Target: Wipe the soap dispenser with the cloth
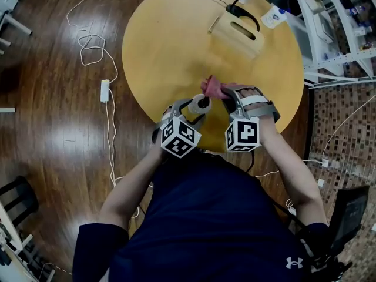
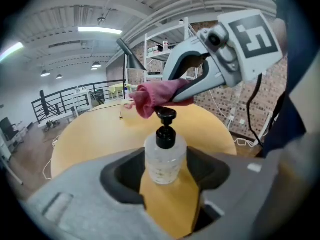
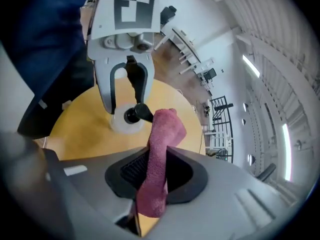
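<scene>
Soap dispenser (image 2: 165, 161) stands upright on our round bench (image 1: 170, 46), close to the near edge, where both our hands reach it easily. Our left gripper (image 1: 198, 106) has its fingers (image 2: 122, 176) set fairly wide on either side of the clear bottle, pads against its walls. We judge this is to keep it from tipping or sliding under the wipe. Our right gripper (image 1: 223, 93) has its fingers (image 3: 186, 176) closed narrowly on the pink cloth (image 3: 161, 134), leaving a free end standing out past the tips. That end lies at the black pump head (image 2: 166, 115), seemingly touching it, above the left fingers.
</scene>
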{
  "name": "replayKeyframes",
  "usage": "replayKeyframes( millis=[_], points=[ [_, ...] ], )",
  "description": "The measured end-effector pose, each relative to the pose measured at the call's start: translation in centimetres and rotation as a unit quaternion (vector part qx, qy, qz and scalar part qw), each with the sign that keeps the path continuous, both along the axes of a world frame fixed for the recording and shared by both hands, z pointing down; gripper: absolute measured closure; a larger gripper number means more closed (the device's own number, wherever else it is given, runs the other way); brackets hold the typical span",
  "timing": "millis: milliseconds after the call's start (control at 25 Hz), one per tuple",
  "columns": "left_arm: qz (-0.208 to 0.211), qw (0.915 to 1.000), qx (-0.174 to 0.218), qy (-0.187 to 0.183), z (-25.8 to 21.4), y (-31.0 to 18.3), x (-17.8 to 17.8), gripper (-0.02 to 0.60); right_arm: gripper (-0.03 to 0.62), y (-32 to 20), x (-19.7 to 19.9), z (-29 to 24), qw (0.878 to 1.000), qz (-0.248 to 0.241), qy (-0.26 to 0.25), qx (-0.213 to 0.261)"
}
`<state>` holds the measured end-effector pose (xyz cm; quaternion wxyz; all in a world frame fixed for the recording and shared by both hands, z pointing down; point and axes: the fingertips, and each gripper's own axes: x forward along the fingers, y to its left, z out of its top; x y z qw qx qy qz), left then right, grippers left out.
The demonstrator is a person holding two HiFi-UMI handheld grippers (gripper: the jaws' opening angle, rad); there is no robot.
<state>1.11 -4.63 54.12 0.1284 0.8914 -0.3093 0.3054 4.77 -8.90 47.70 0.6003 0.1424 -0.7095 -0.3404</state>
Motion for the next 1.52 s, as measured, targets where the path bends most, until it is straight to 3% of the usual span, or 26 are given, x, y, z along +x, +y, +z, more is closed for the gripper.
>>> replayKeyframes(
  millis=[80, 280, 360, 440, 560, 600, 680, 800, 920, 1000, 1080, 1160, 1320, 1440, 1520],
  points=[
    [0.001, 1.0000, -0.001, 0.005, 0.1, -0.1, -0.1, 0.319, 0.516, 0.3, -0.5, -1.3, 1.000, -0.003, -0.010, 0.008],
    [0.002, 0.9999, -0.005, 0.014, 0.1, -0.2, -0.1, 0.311, 0.516, 4.7, -4.2, -1.8, 0.995, -0.095, -0.018, -0.004],
    [0.003, 0.9998, -0.007, 0.016, 0.0, -0.2, 0.2, 0.311, 0.516, 3.6, -3.1, -0.8, 0.997, -0.076, -0.003, 0.007],
    [0.004, 0.9998, -0.007, 0.017, 0.0, -0.2, 0.2, 0.313, 0.517, 1.2, -1.2, 0.0, 1.000, -0.020, 0.002, 0.012],
    [0.005, 0.9998, -0.008, 0.017, 0.1, -0.1, 0.0, 0.313, 0.517, -0.6, 0.5, -0.1, 0.997, 0.064, -0.034, -0.023],
    [0.007, 0.9998, -0.009, 0.016, 0.2, -0.1, 0.0, 0.313, 0.517, -0.1, 0.3, -0.7, 0.995, 0.068, -0.057, -0.041],
    [0.011, 0.9998, -0.015, 0.011, 0.6, 0.1, -0.1, 0.316, 0.517, 2.2, -1.5, -1.6, 0.993, 0.025, -0.088, -0.070],
    [0.014, 0.9997, -0.022, 0.003, 1.1, 0.1, -0.4, 0.316, 0.517, 3.8, -3.0, -1.0, 0.997, -0.032, -0.048, -0.049],
    [0.020, 0.9996, -0.021, -0.002, 1.0, 0.2, -0.3, 0.318, 0.517, 0.7, -0.3, 1.1, 0.999, 0.036, -0.021, -0.027],
    [0.023, 0.9996, -0.018, -0.002, 0.9, 0.3, -0.4, 0.319, 0.517, -0.9, 1.9, 1.8, 0.991, 0.116, -0.043, -0.055],
    [0.022, 0.9997, -0.007, -0.003, 0.5, 0.2, -0.8, 0.319, 0.517, -1.0, 2.4, 1.9, 0.982, 0.156, -0.068, -0.084],
    [0.025, 0.9996, 0.005, -0.010, 0.2, 0.1, -1.2, 0.323, 0.517, -0.2, 1.6, 2.3, 0.984, 0.140, -0.062, -0.096],
    [0.049, 0.9982, 0.013, -0.030, 0.3, 0.4, -0.9, 0.324, 0.517, 2.9, -0.3, 4.0, 0.989, 0.077, -0.003, -0.130],
    [0.060, 0.9973, 0.017, -0.039, 0.4, 0.5, -0.9, 0.324, 0.519, 5.4, -1.3, 4.4, 0.980, 0.075, -0.003, -0.182],
    [0.057, 0.9975, 0.018, -0.037, 0.5, 0.5, -1.0, 0.324, 0.519, 6.7, -1.8, 4.3, 0.964, 0.107, -0.040, -0.239]
  ],
)
